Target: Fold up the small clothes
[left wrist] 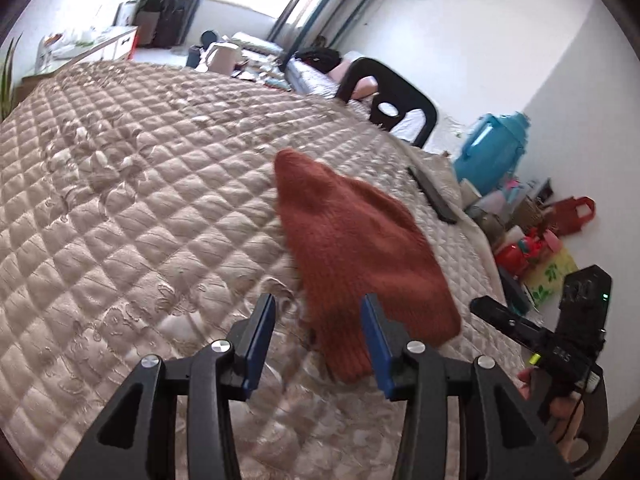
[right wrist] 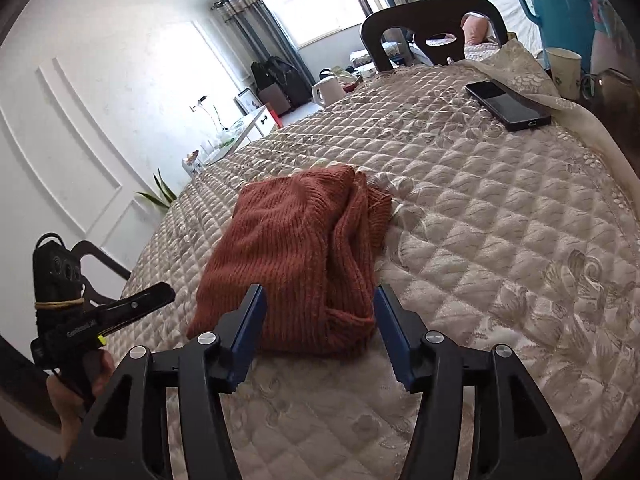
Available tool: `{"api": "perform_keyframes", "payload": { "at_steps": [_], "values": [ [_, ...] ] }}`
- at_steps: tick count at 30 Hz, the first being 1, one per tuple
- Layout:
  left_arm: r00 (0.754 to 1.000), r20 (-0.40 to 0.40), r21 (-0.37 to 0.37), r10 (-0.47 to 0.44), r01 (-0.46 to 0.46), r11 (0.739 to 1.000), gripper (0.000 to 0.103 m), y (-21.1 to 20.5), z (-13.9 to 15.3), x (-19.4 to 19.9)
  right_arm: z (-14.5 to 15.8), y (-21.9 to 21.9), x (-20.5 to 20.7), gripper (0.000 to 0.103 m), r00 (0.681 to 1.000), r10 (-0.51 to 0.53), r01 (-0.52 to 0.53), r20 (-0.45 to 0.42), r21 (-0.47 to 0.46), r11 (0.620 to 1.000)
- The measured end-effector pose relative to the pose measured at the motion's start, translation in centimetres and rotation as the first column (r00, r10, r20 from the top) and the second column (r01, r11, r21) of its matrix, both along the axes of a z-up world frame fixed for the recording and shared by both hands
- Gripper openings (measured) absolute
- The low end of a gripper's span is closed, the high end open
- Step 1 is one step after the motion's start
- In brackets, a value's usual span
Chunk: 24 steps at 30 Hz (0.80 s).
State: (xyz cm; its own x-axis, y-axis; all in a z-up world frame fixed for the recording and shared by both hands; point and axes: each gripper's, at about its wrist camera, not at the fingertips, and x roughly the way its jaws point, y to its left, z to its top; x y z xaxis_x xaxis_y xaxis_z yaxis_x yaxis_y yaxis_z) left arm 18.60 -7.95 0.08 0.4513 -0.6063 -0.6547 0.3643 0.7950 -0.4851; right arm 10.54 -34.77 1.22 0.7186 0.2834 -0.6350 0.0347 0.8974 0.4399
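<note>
Right wrist view is showing me the rust knit garment (right wrist: 296, 264) lying folded on the quilted bedspread (right wrist: 500, 240), directly ahead of my right gripper (right wrist: 320, 320), whose jaws are standing spread with nothing between the pads. Its long axis is running away from me, toward the far chair (right wrist: 432, 20). My left gripper (left wrist: 318, 340) is also gaping empty, hovering off the garment's near left corner, so I'm judging the right nearer.
</note>
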Motion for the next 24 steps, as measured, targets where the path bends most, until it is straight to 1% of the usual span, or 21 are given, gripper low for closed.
{"api": "perform_keyframes", "payload": {
  "at_steps": [2, 4, 7, 11, 15, 18, 20, 21, 22, 23, 24],
  "values": [
    [1.0, -0.003, 0.007, 0.002, -0.002, 1.0, 0.047, -0.5, -0.1, 0.3, -0.1, 0.0, 0.6, 0.057, 1.0, 0.001, -0.001, -0.009, 0.004, 1.0],
    [1.0, 0.011, 0.022, 0.001, -0.001, 1.0, 0.047, -1.0, 0.0, 0.5, 0.0, 0.1, 1.1, 0.057, 1.0, 0.007, -0.007, -0.012, 0.004, 1.0],
    [1.0, 0.024, 0.044, -0.009, 0.007, 0.999, 0.047, -1.9, 0.2, 0.9, 0.0, 0.1, 1.8, 0.063, 1.0, 0.013, -0.013, -0.013, 0.008, 1.0],
    [0.999, 0.035, 0.064, -0.025, 0.023, 0.998, 0.047, -3.0, 0.2, 1.3, 0.0, 0.0, 2.5, 0.064, 1.0, 0.016, -0.015, -0.018, 0.008, 1.0],
    [0.999, 0.032, 0.068, -0.039, 0.037, 0.997, 0.047, -3.7, 0.2, 1.7, -0.5, -0.4, 3.4, 0.064, 0.999, 0.012, -0.011, -0.034, 0.025, 1.0],
    [0.998, 0.021, 0.064, -0.053, 0.052, 0.997, 0.047, -4.0, -0.2, 2.3, -0.8, -0.7, 4.0, 0.064, 0.999, 0.011, -0.01, -0.042, 0.035, 0.999],
    [0.998, -0.002, 0.041, -0.06, 0.06, 0.997, 0.047, -4.0, -0.7, 2.8, -1.2, -1.0, 4.5, 0.064, 0.998, 0.009, -0.007, -0.058, 0.04, 0.999],
    [0.998, -0.012, 0.03, -0.062, 0.062, 0.998, 0.048, -4.0, -0.9, 3.0, -1.4, -1.2, 4.7, 0.064, 0.998, 0.006, -0.004, -0.064, 0.042, 0.999],
    [0.998, -0.021, 0.018, -0.06, 0.06, 0.998, 0.053, -3.9, -1.1, 3.3, -1.6, -1.3, 5.0, 0.064, 0.997, 0.002, 0.001, -0.071, 0.042, 0.999],
    [0.998, -0.027, 0.009, -0.059, 0.059, 0.998, 0.055, -3.9, -1.3, 3.5, -1.8, -1.5, 5.2, 0.064, 0.997, -0.002, 0.006, -0.08, 0.041, 0.999],
    [0.997, -0.036, -0.005, -0.061, 0.061, 0.998, 0.055, -4.0, -1.5, 3.7, -2.1, -1.6, 5.3, 0.064, 0.996, -0.005, 0.009, -0.088, 0.04, 0.999]
  ]
}}
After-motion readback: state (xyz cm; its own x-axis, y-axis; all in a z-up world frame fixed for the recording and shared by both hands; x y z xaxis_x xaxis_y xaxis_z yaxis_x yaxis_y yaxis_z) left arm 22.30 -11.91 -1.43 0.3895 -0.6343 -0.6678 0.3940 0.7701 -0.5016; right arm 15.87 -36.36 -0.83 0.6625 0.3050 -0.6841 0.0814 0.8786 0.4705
